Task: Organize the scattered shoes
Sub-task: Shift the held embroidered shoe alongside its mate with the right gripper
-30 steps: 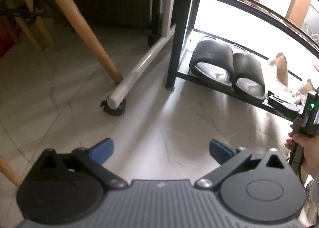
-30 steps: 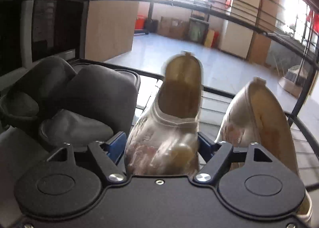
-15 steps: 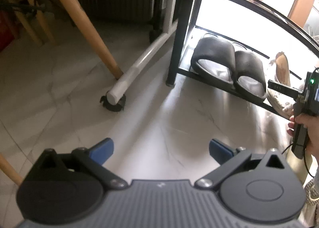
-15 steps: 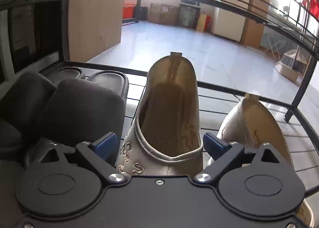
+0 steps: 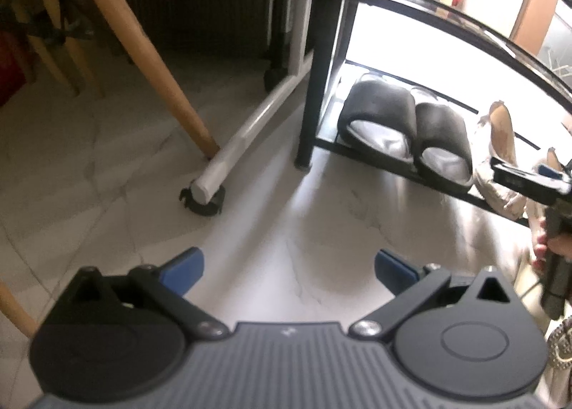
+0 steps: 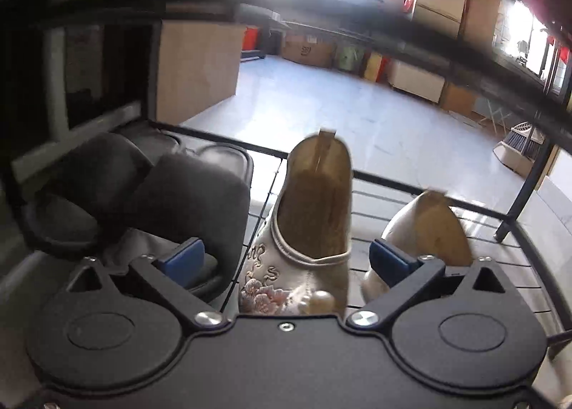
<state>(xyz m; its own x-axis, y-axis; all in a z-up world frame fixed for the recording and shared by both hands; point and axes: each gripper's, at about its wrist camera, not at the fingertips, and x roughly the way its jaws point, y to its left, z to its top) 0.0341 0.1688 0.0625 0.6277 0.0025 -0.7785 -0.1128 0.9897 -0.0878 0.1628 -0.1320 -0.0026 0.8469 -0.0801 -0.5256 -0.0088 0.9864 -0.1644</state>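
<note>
A beige embroidered shoe rests on the bottom tier of the black shoe rack, between the blue pads of my right gripper, which is open and not touching it. Its mate stands to its right. A pair of black slides sits to the left. In the left wrist view the slides, a beige shoe and the right gripper show at the rack. My left gripper is open and empty over the floor.
A wooden chair leg and a white bar on a black caster stand left of the rack's black post. Marble floor lies in front of the rack. An upper rack shelf spans overhead.
My right gripper let go of the beige shoe, opened wide and drew back a little. My left gripper drifted slightly toward the rack and stayed open.
</note>
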